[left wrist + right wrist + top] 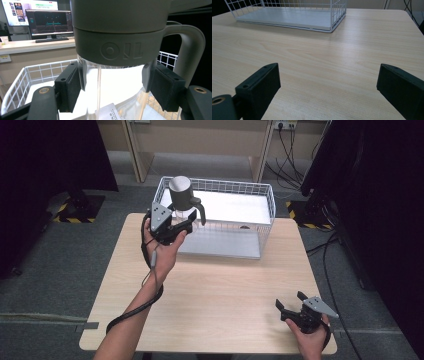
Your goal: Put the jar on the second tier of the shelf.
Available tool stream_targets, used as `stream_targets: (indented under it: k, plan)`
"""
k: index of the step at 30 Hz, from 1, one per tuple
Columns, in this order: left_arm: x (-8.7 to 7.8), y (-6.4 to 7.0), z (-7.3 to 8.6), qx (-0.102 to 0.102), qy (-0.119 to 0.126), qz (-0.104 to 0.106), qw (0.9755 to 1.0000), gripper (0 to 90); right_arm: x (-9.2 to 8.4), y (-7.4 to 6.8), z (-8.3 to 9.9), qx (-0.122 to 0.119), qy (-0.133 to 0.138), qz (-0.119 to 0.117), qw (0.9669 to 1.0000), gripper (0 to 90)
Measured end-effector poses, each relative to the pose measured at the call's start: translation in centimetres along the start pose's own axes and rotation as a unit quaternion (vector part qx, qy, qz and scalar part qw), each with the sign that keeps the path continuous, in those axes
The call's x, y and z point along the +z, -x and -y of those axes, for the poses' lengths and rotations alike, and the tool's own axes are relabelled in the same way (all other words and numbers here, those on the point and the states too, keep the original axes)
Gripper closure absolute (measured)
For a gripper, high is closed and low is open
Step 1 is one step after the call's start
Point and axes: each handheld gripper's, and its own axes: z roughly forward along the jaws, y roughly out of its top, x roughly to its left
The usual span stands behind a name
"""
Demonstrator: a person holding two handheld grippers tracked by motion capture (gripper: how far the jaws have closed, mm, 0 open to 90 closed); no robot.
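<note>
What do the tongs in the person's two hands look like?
Both tongs are black. The left tongs and the right tongs each carry a grey three-cornered plate on top. A black cable trails from the left one along the bare forearm. Up close, each jaw ends in a flat, blocky black pad with small screw holes, and brass-coloured rings sit near the base.

Grey-green lid and handle are being shown on the oil jug (184, 197), its body clear glass. Wire basket (267, 202) is being recorded as white with a white floor. Table (210, 285) is appearing pale wood-grained. Both grippers are appearing black, plates grey.
</note>
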Motion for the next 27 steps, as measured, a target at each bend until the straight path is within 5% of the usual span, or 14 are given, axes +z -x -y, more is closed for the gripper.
stream_targets:
  k: [27]
  plan:
    - [4.9,-3.1,-1.2,-0.001,-0.013,-0.059,0.9982,30.4,0.0,0.0,0.0,-0.003,0.001,-0.001,1.0,5.3]
